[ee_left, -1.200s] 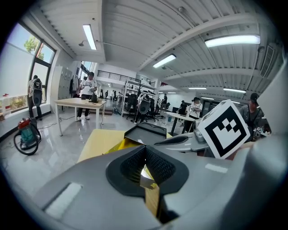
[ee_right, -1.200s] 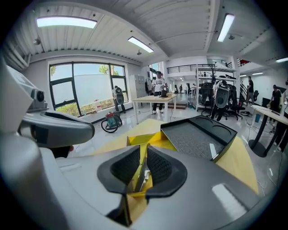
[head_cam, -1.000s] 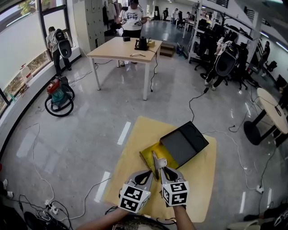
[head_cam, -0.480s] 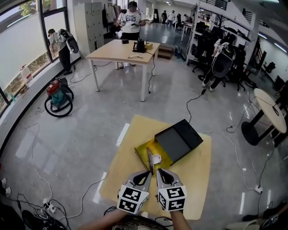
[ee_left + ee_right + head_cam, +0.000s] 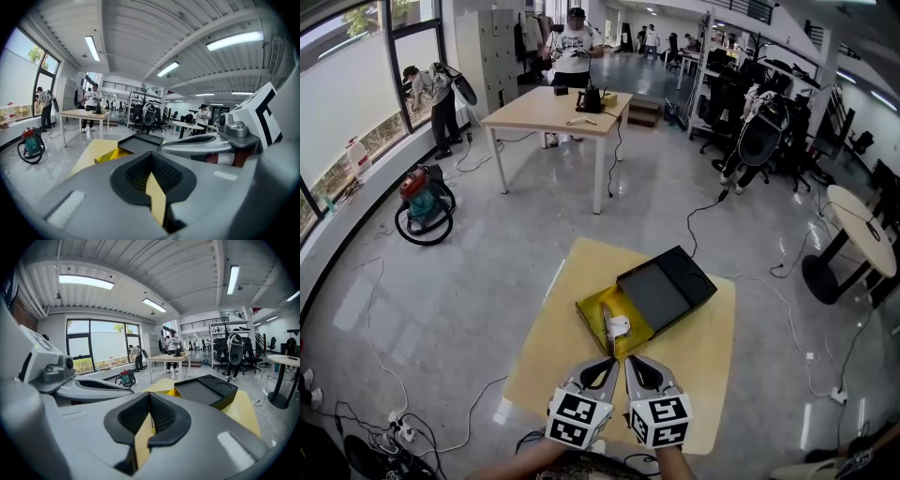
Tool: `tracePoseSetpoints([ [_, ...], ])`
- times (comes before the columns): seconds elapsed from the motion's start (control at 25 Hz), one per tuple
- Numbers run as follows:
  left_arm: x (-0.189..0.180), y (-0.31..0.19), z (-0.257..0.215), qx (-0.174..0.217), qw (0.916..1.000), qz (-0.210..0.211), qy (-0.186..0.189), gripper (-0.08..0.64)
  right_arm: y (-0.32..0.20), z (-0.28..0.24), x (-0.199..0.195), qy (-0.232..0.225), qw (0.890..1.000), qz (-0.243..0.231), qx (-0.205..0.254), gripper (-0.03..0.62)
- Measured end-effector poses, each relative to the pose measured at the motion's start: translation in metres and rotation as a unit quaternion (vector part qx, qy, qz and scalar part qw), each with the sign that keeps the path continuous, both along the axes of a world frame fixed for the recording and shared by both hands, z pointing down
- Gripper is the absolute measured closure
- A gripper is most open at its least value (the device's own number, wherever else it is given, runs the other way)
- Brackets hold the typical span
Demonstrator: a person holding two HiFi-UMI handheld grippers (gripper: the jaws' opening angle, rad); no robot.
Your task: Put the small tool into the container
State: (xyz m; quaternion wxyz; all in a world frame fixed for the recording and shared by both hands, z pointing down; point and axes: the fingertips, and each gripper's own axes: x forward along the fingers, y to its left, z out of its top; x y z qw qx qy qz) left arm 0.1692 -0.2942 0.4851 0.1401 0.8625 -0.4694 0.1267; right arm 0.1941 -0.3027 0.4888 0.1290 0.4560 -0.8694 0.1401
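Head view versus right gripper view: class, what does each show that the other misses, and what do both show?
Head view only: the small tool lying in the yellow container. Right gripper view only: the right gripper with pads meeting, nothing between, and ceiling lights. Both: the yellow container, black tray, vacuum cleaner, wooden table.
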Motion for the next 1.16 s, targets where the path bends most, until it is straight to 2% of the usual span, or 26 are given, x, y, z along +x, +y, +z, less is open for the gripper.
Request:
tracePoseSetpoints([
  [0.28,0.022,0.048,-0.018,0.007,1.0000,-0.002,0.002,0.549,0.049,-0.017,0.021,-0.004,1.000,-0.003,0.006,0.588],
  [0.44,0.040,0.059,-0.019,0.007,0.9999,-0.007,0.001,0.549,0.060,-0.018,0.040,-0.006,1.000,-0.006,0.007,0.586],
  [0.68,0.024,0.089,-0.020,0.012,0.9999,-0.012,-0.002,0.549,0.090,-0.018,0.026,-0.009,1.000,-0.009,0.008,0.586],
  [0.84,0.035,0.073,-0.033,0.008,0.9999,-0.013,0.000,0.549,0.073,-0.033,0.035,-0.010,1.000,-0.013,0.008,0.587],
  [0.96,0.042,0.072,-0.024,0.008,0.9999,-0.013,-0.003,0.549,0.071,-0.023,0.041,-0.010,1.000,-0.015,0.007,0.587],
  [1.16,0.024,0.108,-0.015,0.009,0.9999,-0.011,-0.004,0.549,0.107,-0.014,0.023,-0.011,1.000,-0.014,0.007,0.587],
])
